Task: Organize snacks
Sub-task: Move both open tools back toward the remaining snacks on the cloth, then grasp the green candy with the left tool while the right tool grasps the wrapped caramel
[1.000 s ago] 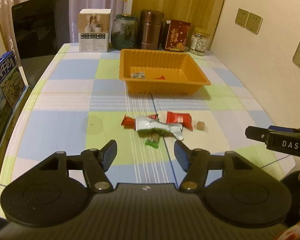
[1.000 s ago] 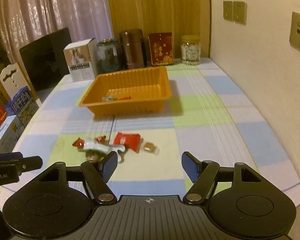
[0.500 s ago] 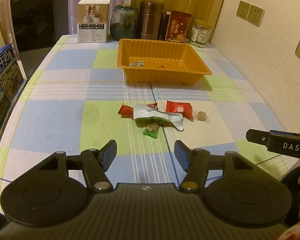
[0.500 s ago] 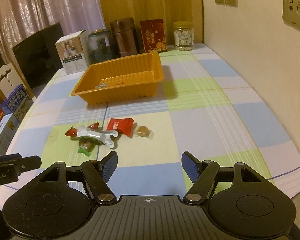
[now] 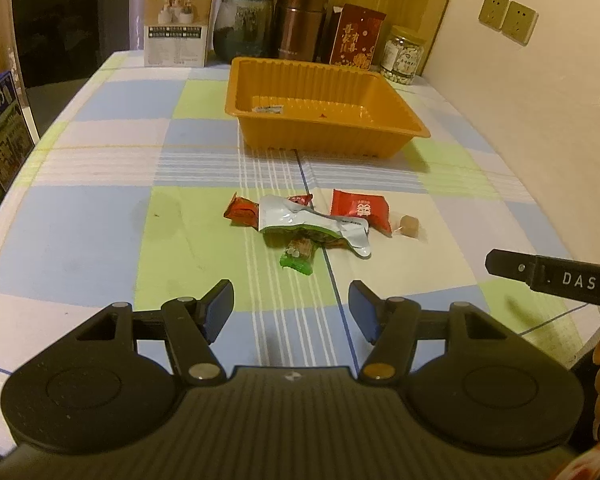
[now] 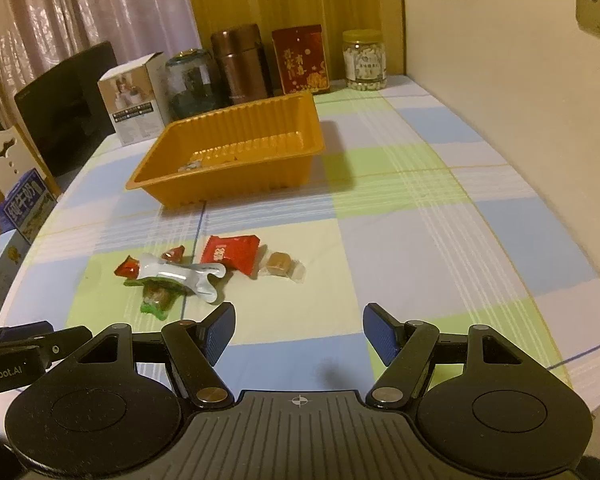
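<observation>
Both grippers hang tilted down over the near edge of a table covered in a blue, green and white checked cloth point(image 5: 100, 224), side by side and apart from the snacks. The left gripper point(image 5: 291, 307) has its blue-padded jaws parted about halfway with only cloth between them; the right gripper point(image 6: 299, 331) stands a little wider, also with nothing in it. Just ahead of them lies a small loose heap of snacks: a crumpled silver-and-green foil pouch point(image 5: 312, 222) lying across a small red wrapped candy point(image 5: 242, 212), a green-wrapped sweet point(image 5: 298, 256) poking out from under the pouch on the near side, a flat red packet with white print point(image 5: 360, 210) touching the pouch's right end, and a brown caramel in clear wrap point(image 5: 409, 226) just beside that packet. Farther back sits a rectangular orange plastic tray point(image 5: 396, 136) with a couple of small wrapped pieces on its floor.
</observation>
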Tool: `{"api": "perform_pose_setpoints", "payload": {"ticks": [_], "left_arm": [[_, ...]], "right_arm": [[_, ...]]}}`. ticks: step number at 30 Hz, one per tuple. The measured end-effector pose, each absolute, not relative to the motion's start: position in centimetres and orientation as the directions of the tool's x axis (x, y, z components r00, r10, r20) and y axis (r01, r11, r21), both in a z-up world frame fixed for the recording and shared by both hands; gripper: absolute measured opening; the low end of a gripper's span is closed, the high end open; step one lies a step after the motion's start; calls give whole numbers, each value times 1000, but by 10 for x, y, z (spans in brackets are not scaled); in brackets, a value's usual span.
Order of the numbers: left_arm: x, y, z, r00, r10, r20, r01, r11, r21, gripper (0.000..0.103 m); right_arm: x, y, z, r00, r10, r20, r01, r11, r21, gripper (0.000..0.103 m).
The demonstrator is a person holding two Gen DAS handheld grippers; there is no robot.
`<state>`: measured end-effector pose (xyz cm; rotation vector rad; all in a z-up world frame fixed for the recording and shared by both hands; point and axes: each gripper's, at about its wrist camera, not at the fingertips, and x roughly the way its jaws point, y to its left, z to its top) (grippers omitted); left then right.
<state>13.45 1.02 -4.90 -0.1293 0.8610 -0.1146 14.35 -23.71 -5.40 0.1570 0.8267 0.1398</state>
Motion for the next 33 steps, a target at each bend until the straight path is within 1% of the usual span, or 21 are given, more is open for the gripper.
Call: {"api": "perform_pose_setpoints", "payload": {"ticks": [7, 12, 13, 15, 20, 21, 22, 24, 26, 33], "left_arm": [[158, 11, -70, 631, -157, -760, 49, 985, -163, 60], [176, 8, -86, 625, -162, -764, 60, 985, -159, 56], [179, 7, -89, 624, -164, -764, 67, 985, -157, 55], [185, 3, -95, 622, -173, -764, 81, 984, -157, 49], [198, -5, -106, 623, -183, -761, 108, 983, -148, 41], [200, -6, -108, 624, -181, -760, 112, 984, -142, 40], [202, -7, -110, 626, -181, -759, 116, 984, -139, 40], [205, -8, -114, 625, -180, -760, 121, 984, -133, 38], [207, -9, -117, 624, -178, -761, 127, 984, -126, 34], [211, -10, -119, 633, -185, -752, 154, 982, -112, 34]], "right_arm": [[167, -238, -75, 652, 184, -735, -55, 979, 196, 71], [184, -237, -89, 647, 191, -738, -58, 978, 202, 70], [187, -237, -91, 648, 196, -736, -61, 977, 206, 70], [193, -234, -95, 649, 199, -734, -69, 977, 203, 70], [210, -228, -103, 656, 203, -727, -79, 976, 202, 70], [214, -227, -104, 658, 205, -725, -83, 976, 201, 68], [218, -225, -106, 659, 208, -723, -90, 976, 199, 64], [225, -222, -109, 658, 211, -723, -107, 977, 187, 61], [231, -218, -112, 662, 208, -720, -128, 978, 164, 59], [244, -203, -127, 651, 188, -736, -236, 971, 39, 59]]}}
